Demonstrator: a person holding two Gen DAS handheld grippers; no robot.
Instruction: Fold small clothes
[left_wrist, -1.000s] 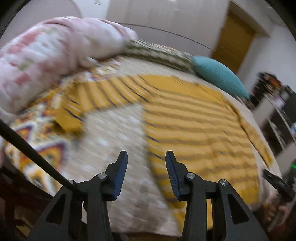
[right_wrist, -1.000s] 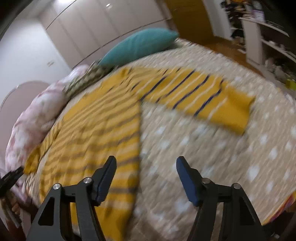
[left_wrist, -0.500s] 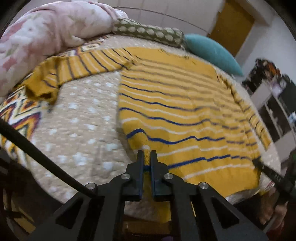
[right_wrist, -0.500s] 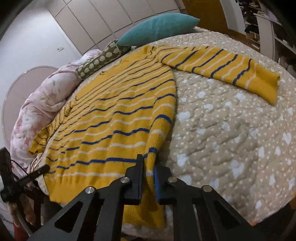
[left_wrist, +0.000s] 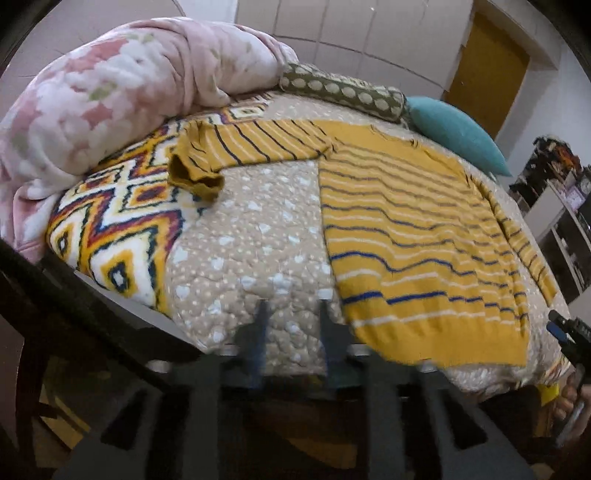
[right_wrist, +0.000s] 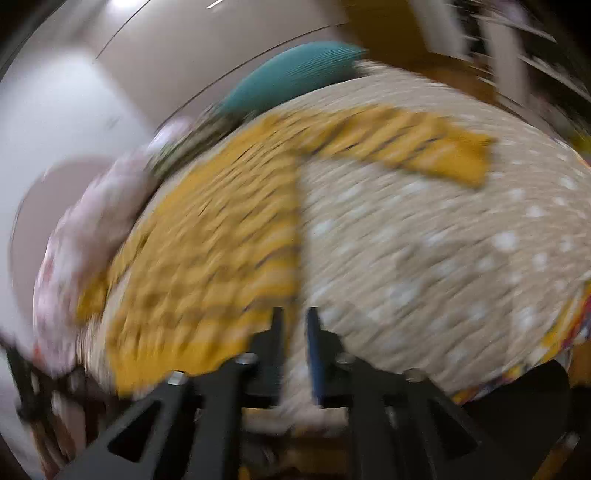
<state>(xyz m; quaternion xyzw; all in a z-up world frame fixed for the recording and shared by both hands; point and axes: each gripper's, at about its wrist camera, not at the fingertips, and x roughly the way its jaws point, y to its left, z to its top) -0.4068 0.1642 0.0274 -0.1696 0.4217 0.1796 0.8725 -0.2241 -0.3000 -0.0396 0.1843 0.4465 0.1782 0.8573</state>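
Note:
A yellow sweater (left_wrist: 417, 236) with blue and white stripes lies flat on the bed, sleeves spread out; it also shows blurred in the right wrist view (right_wrist: 207, 243). My left gripper (left_wrist: 293, 321) is open and empty at the bed's near edge, just left of the sweater's hem corner. My right gripper (right_wrist: 295, 325) is blurred, its fingers a small way apart, at the hem's other corner; nothing shows between them. The left sleeve (left_wrist: 243, 151) reaches toward the pink blanket. The right sleeve (right_wrist: 413, 147) lies across the quilt.
A beige dotted quilt (left_wrist: 251, 251) covers the bed, with a zigzag-patterned blanket (left_wrist: 110, 221) at the left. A pink floral blanket (left_wrist: 103, 99), a spotted bolster (left_wrist: 343, 92) and a teal pillow (left_wrist: 458, 133) lie at the far side. Shelves (left_wrist: 561, 206) stand at the right.
Both grippers were shut on the sweater's hem corners half a second ago. Both have let go, opened and pulled back toward the bed's edge. The sweater stays flat.

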